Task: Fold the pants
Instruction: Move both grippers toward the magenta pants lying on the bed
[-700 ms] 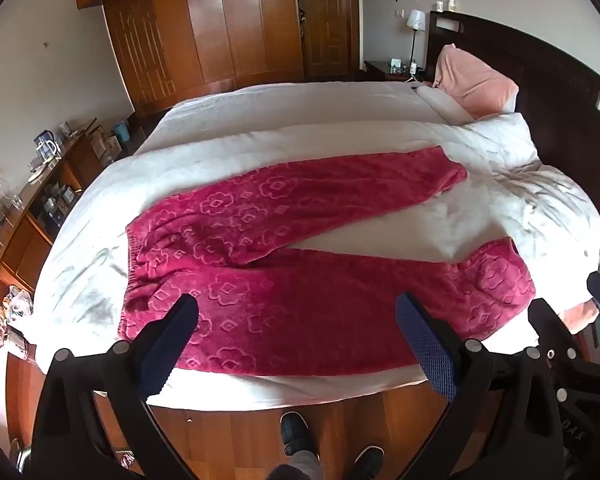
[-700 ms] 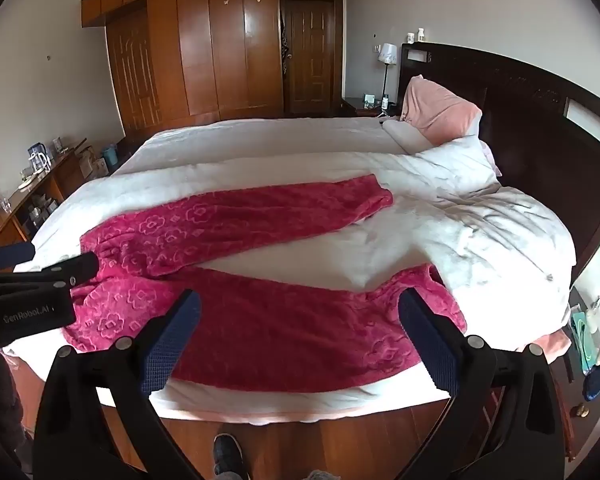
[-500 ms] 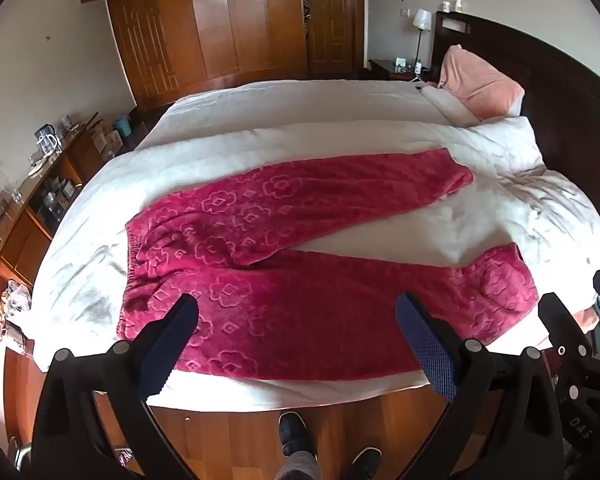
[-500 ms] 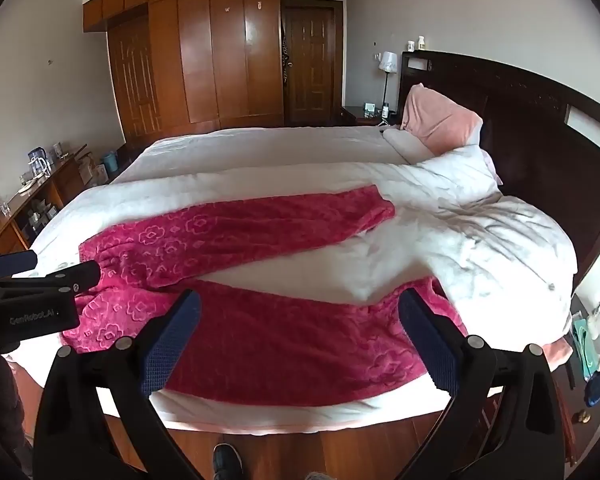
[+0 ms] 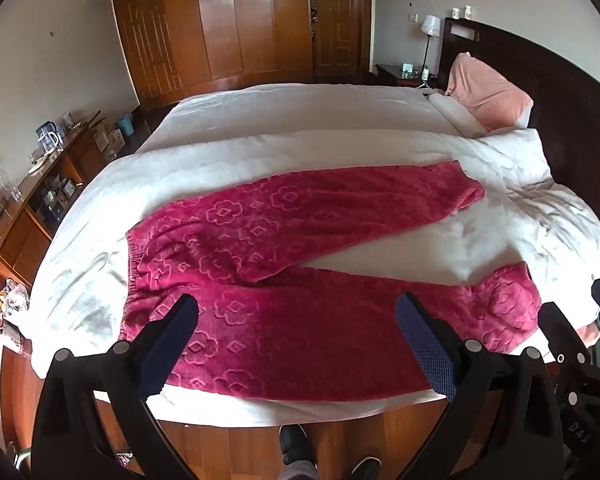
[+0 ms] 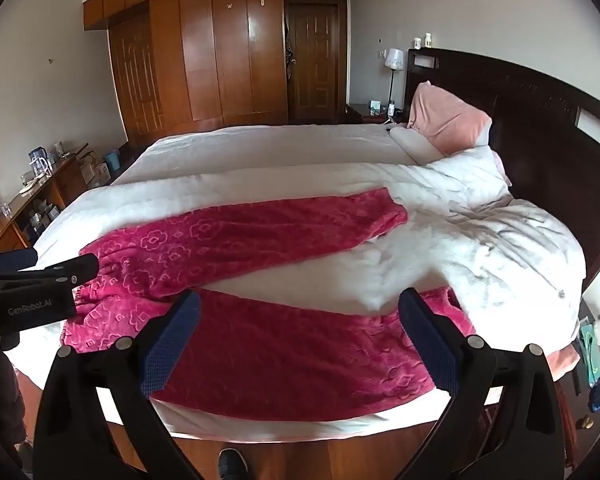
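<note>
Magenta fleece pants with an embossed flower pattern lie flat on a white bed, waistband to the left, the two legs spread apart toward the right. They also show in the right wrist view. My left gripper is open and empty, held above the near leg by the bed's front edge. My right gripper is open and empty, held above the near leg further right. The left gripper's body shows at the left of the right wrist view.
A pink pillow leans on the dark headboard at the right. A rumpled white duvet lies by the leg ends. A cluttered wooden sideboard stands left. Wooden wardrobes are behind. The person's shoes are on the wood floor.
Both grippers have moved slightly forward toward the bed and tilted up a little. The pants have not moved. Both grippers stay open.
</note>
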The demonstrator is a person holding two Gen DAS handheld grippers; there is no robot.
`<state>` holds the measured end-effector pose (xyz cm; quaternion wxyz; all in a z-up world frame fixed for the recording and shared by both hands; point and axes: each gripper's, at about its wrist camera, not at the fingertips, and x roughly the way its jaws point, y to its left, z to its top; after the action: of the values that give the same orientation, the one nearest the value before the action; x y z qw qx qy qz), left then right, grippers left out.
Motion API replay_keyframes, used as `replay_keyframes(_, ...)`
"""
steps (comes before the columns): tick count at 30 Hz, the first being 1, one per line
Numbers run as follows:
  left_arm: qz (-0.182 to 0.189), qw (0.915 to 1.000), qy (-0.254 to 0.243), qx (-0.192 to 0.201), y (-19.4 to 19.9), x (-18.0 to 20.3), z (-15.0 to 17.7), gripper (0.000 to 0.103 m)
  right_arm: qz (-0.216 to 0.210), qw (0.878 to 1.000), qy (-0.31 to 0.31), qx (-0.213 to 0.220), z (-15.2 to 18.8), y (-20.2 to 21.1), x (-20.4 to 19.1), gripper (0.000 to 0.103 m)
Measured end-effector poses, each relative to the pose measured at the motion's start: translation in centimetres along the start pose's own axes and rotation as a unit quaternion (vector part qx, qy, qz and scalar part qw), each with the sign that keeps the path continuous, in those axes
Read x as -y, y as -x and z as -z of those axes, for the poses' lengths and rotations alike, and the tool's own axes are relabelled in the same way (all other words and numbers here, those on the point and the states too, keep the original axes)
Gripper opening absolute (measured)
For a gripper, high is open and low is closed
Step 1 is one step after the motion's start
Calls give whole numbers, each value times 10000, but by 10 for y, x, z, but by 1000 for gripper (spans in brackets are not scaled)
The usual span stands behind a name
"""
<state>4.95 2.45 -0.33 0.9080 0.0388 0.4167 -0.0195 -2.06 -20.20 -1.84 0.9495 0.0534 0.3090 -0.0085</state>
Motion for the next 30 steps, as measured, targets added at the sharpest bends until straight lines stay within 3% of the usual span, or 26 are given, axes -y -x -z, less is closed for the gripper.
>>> replay_keyframes(21, -80, 9996, 185, -207, -24, -43, 0, 98, -163, 9995, 63, -273, -6, -30, -37, 100)
replay_keyframes(30, 17, 9984, 269, -505, -46, -74, 5, 98, -267, 9968, -114, -738, -5, -59, -62, 100)
